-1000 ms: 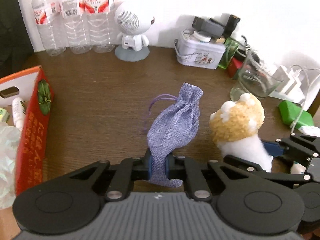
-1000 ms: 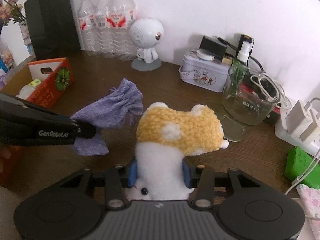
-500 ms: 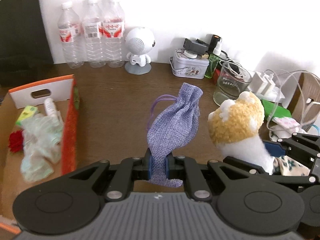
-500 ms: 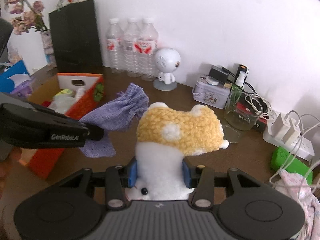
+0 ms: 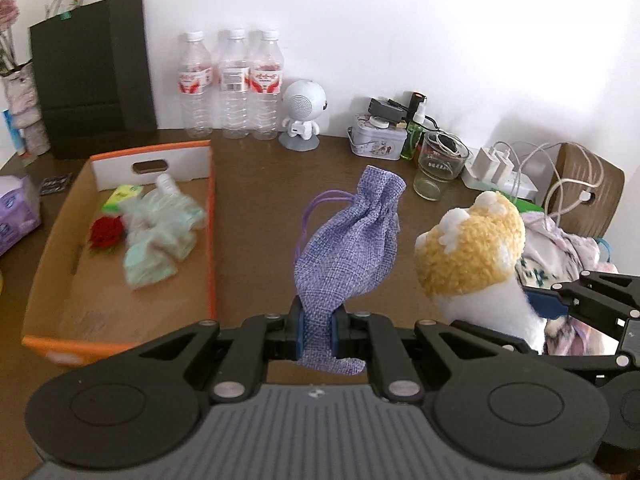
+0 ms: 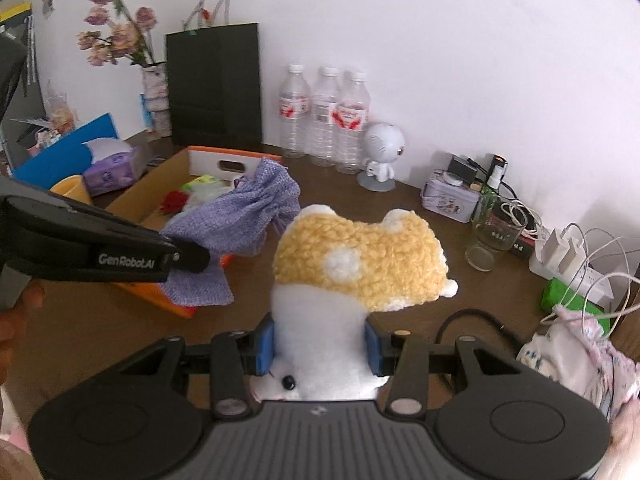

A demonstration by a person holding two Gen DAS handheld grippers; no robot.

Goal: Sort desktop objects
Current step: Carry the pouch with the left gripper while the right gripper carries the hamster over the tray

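— White wall behind, brown wooden table (image 5: 256,200) in front, and plenty standing along the back edge: three water bottles (image 5: 234,84), a little white robot figure (image 5: 302,114), a printed tin (image 5: 376,142), a glass beaker (image 5: 438,164) and a black paper bag (image 5: 92,76).

— And what are the two grippers doing?

— Each has something. The left gripper (image 5: 318,332) has its jaws closed tight on the lower part of a purple drawstring pouch (image 5: 348,248); the pouch stands up from the jaws with its gathered neck at the top and its cord looping off to the left.

— Is it off the table?

— Yes, it hangs in the air above the wood, just to the right of the orange-edged cardboard box (image 5: 210,216).

— What is in that box?

— A small green packet, something red, and pale green wrapped bundles, somewhat blurred.

— And the other side?

— The right gripper (image 6: 318,346) has its jaws clamped on the white body of a plush toy (image 6: 356,260) with a yellow woolly head. From its own camera the toy fills the middle, and the pouch (image 6: 240,220) sits just to the left, in front of the box (image 6: 176,168).

— Anything else nearby?

— At the right edge, a white power strip (image 5: 504,176) with chargers and cables, and a floral cloth (image 6: 576,356).
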